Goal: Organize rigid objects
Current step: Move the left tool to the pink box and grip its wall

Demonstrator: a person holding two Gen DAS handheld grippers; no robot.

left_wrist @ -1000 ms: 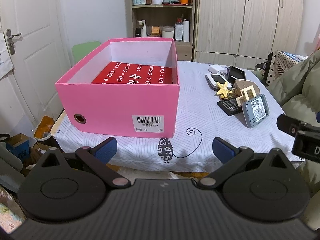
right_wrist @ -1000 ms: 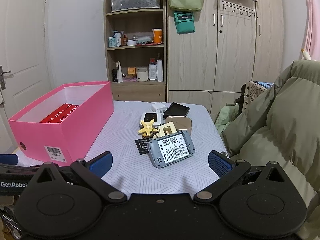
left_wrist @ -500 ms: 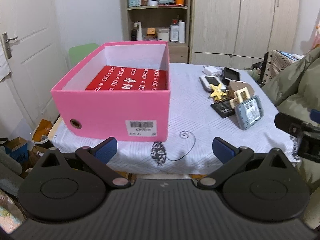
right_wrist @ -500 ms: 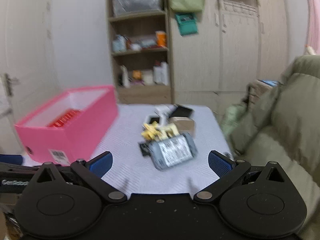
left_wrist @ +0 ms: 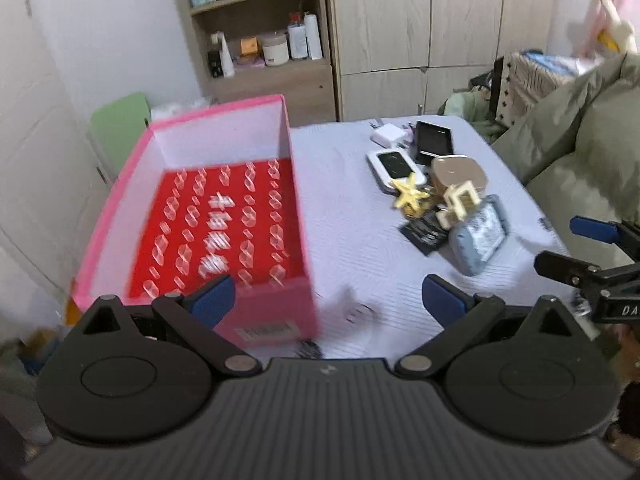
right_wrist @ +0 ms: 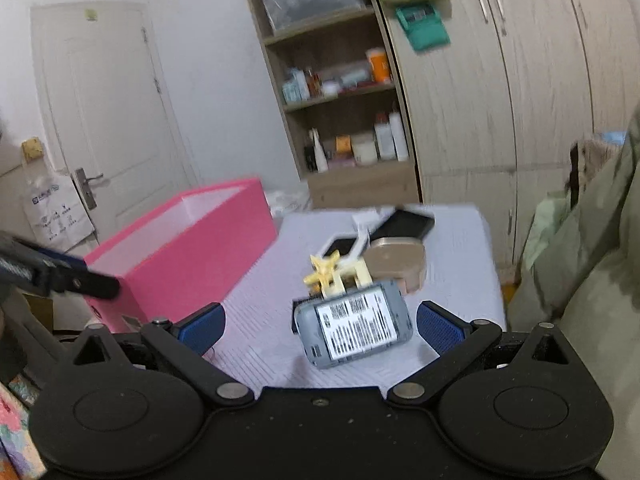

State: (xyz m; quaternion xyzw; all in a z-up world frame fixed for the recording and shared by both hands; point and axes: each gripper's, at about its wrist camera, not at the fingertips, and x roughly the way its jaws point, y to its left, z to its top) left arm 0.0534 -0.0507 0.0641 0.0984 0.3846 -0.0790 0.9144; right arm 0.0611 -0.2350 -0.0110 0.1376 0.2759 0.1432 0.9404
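The left gripper (left_wrist: pixel 328 300) hangs with its 2 blue-padded fingers (left_wrist: pixel 210 300) spread wide and nothing between them. Just ahead of it and to its left sits the pink box (left_wrist: pixel 264 312), open at the top, with a red patterned sheet (left_wrist: pixel 224 220) lying flat on its floor. The box's near wall with a barcode label is right in front of the left finger. Ahead and to the right of this gripper, on the white tablecloth (left_wrist: pixel 340 208), lies a cluster of small rigid things, well apart from the box.

The right gripper (right_wrist: pixel 320 324) is also released, its fingers (right_wrist: pixel 438 326) wide apart and gripping nothing. Directly ahead of it, between the lines of the 2 fingers, a grey device (right_wrist: pixel 354 326) with a printed label leans tilted against the pile. Behind that stand a cream clip (right_wrist: pixel 348 276) and a yellow star (right_wrist: pixel 324 266), touching each other. Farther ahead lie a tan case (right_wrist: pixel 396 262), a white phone (right_wrist: pixel 340 246) and a black phone (right_wrist: pixel 404 224), close together. A small white charger (left_wrist: pixel 387 135) sits at the far end of the pile, as the left wrist view shows. A flat black piece (left_wrist: pixel 426 232) lies under the near side of the pile.

The pink box is off to the right gripper's left, and a finger of the left gripper crosses in front of its near corner. Both views are motion-blurred.
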